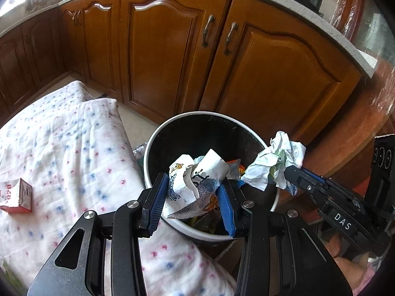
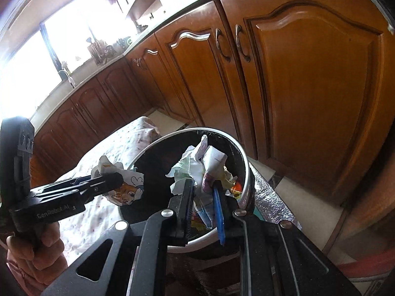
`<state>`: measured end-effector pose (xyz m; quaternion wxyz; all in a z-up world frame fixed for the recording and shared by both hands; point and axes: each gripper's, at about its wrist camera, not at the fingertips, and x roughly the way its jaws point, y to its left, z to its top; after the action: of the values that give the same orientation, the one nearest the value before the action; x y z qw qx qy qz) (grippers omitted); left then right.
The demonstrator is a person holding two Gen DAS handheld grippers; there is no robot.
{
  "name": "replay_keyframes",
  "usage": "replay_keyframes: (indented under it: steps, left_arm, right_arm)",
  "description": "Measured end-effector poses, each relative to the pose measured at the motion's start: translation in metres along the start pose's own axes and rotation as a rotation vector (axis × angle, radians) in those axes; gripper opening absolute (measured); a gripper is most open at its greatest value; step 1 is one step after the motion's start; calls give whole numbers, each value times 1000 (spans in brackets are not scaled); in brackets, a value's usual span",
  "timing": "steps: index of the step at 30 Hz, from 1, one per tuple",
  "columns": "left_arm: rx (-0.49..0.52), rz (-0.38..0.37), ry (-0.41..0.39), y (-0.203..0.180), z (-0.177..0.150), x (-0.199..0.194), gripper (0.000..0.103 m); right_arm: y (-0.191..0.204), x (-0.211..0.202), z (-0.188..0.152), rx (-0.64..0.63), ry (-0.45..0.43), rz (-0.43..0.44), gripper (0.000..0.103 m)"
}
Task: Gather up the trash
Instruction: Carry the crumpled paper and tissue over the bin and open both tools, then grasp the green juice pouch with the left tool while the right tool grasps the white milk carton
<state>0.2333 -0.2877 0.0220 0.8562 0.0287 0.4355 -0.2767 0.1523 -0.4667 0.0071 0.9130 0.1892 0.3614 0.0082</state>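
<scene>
Jaws of left gripper [image 1: 192, 192] clamp cartoon wrapper [image 1: 190, 185]; right gripper [image 2: 202, 197] clamps crumpled paper [image 2: 197, 170], both over bin [image 1: 158, 133].

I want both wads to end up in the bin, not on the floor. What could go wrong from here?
The right gripper holds its crumpled paper near the bin rim; released there, it might fall outside. The left gripper's cartoon wrapper is over the opening, but could snag on the fingers. A small box remains on the cloth.
</scene>
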Motion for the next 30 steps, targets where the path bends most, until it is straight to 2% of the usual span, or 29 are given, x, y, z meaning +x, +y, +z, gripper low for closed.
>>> replay_keyframes:
  steps: [6, 8, 10, 12, 16, 18, 20, 22, 30]
  left_arm:
    - [7, 6, 23, -5, 3, 14, 40]
    - [6, 11, 37, -4, 5, 18, 45]
    - [3, 24, 47, -5, 6, 21, 54]
    - [3, 18, 45, -6, 6, 20, 55]
    - [0, 8, 31, -7, 5, 13, 61]
    - [-8, 4, 25, -4, 2, 7, 62]
    - [-26, 3, 13, 1, -5, -2, 63]
    - [-51, -2, 2, 10, -14, -10, 65]
    - [-122, 41, -19, 41, -59, -42, 66]
  right_arm:
    - [-1, 10, 2, -6, 26, -10, 19]
    - [-4, 12, 3, 11, 29, -10, 29]
    - [-8, 13, 5, 29, 33, -5, 34]
    - [-9, 12, 7, 39, 29, 1, 43]
    - [-7, 5, 5, 44, 19, 15, 48]
    - [-6, 1, 4, 53, 10, 23, 57]
    - [-4, -6, -1, 78, -12, 53, 79]
    - [0, -11, -7, 93, -30, 76, 87]
    - [28, -14, -32, 83, -13, 135, 87]
